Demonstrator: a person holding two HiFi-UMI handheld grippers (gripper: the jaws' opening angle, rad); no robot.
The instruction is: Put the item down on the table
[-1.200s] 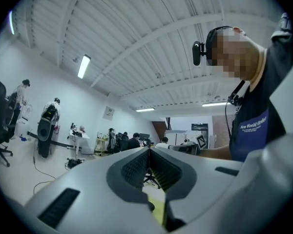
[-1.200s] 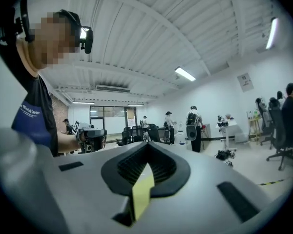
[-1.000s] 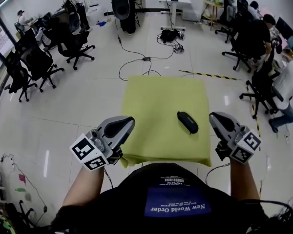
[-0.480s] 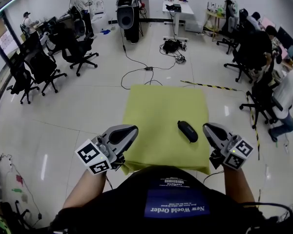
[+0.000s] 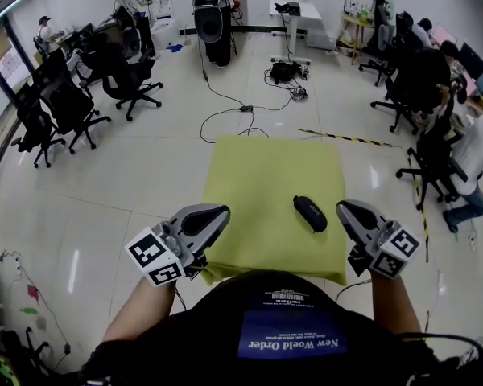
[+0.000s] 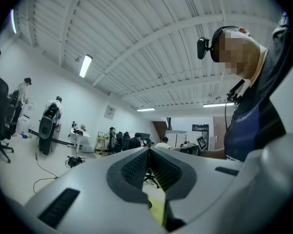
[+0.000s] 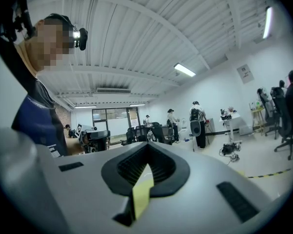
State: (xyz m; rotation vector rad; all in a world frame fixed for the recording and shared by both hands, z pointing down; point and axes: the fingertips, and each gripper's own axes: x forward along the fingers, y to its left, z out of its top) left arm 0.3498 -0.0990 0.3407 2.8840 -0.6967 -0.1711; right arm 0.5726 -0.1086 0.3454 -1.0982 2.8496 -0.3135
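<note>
A dark oval case (image 5: pixel 309 213) lies flat on the yellow-green table (image 5: pixel 266 175), toward its near right side, with nothing touching it. My right gripper (image 5: pixel 343 208) hovers at the table's near right edge, a short way right of the case; its jaws meet at the tip (image 7: pixel 147 147) and hold nothing. At the near left corner of the table, my left gripper (image 5: pixel 222 211) is also shut and empty, its ribbed pads (image 6: pixel 136 167) closed together. Both point level, away from the person.
Glossy floor surrounds the table. Black office chairs (image 5: pixel 72 107) stand at the left, and seated people with more chairs (image 5: pixel 435 119) at the right. Cables (image 5: pixel 233 111) and a black-yellow tape strip (image 5: pixel 342 139) lie beyond the table's far edge. A black stand-mounted device (image 5: pixel 209 18) is at the back.
The head view has shifted a little, so the table sits slightly lower in the frame. Both grippers stay shut in nearly the same places, and the case has not moved.
</note>
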